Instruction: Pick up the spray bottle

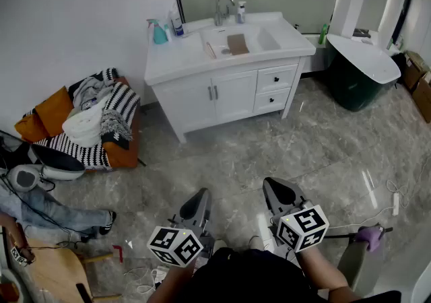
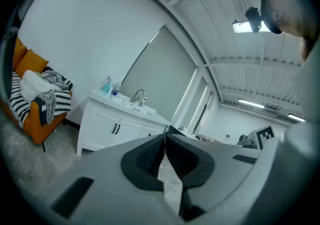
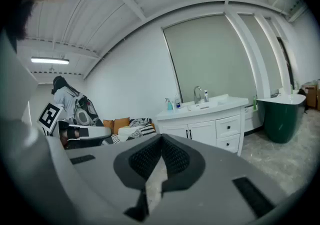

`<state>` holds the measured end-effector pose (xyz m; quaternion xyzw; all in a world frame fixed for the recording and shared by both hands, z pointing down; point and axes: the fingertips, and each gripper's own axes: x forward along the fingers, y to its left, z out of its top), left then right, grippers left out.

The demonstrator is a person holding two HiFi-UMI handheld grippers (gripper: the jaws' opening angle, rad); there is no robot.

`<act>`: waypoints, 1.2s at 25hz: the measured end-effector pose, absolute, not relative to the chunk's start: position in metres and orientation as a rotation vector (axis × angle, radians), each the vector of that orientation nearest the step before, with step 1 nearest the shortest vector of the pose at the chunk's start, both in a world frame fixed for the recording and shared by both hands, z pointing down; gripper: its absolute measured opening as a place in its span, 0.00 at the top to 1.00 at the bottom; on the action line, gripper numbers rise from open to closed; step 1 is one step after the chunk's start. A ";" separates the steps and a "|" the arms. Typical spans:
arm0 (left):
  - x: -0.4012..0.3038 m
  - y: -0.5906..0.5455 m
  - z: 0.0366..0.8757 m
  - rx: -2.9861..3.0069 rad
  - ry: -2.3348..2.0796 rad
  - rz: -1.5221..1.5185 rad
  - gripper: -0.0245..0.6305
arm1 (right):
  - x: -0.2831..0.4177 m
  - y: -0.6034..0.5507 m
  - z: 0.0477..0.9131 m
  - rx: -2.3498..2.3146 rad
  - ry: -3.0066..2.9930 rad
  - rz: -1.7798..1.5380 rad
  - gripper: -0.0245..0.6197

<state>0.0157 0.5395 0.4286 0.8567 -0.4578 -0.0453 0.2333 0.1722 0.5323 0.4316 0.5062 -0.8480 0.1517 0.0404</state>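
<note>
The teal spray bottle (image 1: 159,31) stands at the back left corner of the white vanity (image 1: 185,59), beside a small white and blue bottle (image 1: 176,25). The spray bottle shows small and far off in the left gripper view (image 2: 106,85) and the right gripper view (image 3: 169,104). Both grippers are held low at the bottom of the head view, a few steps of floor away from the vanity. My left gripper (image 1: 200,198) is shut with nothing between its pads. My right gripper (image 1: 275,186) is shut too, also empty.
A sink with a chrome tap (image 1: 222,7) sits in the vanity top. An orange chair heaped with striped clothes (image 1: 101,120) stands to the left. A dark green tub (image 1: 360,69) is at the right. A seated person's legs (image 1: 47,213) and cables lie at the lower left.
</note>
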 end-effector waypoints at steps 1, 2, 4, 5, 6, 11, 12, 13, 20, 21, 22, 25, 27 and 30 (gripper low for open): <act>0.015 0.539 0.428 2.352 -1.258 -0.123 0.94 | 0.171 0.532 0.430 1.549 -2.597 0.463 0.95; 0.014 0.539 0.427 2.352 -1.258 -0.122 0.94 | 0.171 0.531 0.429 1.549 -2.597 0.461 0.95; 0.012 0.539 0.427 2.351 -1.256 -0.120 0.94 | 0.169 0.530 0.427 1.557 -2.596 0.460 0.95; 0.010 0.539 0.427 2.351 -1.255 -0.120 0.94 | 0.168 0.530 0.426 1.567 -2.596 0.462 0.95; 0.008 0.538 0.427 2.350 -1.253 -0.120 0.94 | 0.167 0.529 0.426 1.578 -2.595 0.465 0.95; -0.007 0.534 0.428 2.353 -1.244 -0.117 0.94 | 0.154 0.525 0.428 1.595 -2.589 0.482 0.95; -0.011 0.532 0.428 2.355 -1.240 -0.114 0.94 | 0.150 0.524 0.428 1.598 -2.585 0.484 0.95; -0.014 0.531 0.429 2.357 -1.236 -0.112 0.94 | 0.147 0.523 0.429 1.602 -2.581 0.486 0.95; -0.049 0.525 0.435 2.359 -1.212 -0.103 0.94 | 0.117 0.514 0.436 1.641 -2.559 0.507 0.95; -0.053 0.524 0.435 2.363 -1.208 -0.101 0.94 | 0.112 0.513 0.436 1.643 -2.560 0.505 0.95; -0.057 0.522 0.435 2.369 -1.203 -0.098 0.94 | 0.107 0.512 0.437 1.646 -2.558 0.500 0.95; -0.062 0.520 0.431 2.393 -1.168 -0.079 0.94 | 0.098 0.509 0.435 1.667 -2.543 0.502 0.95; -0.063 0.519 0.428 2.414 -1.143 -0.060 0.94 | 0.096 0.508 0.432 1.688 -2.534 0.508 0.95; -0.065 0.510 0.426 2.436 -1.122 -0.041 0.94 | 0.089 0.503 0.431 1.694 -2.531 0.513 0.95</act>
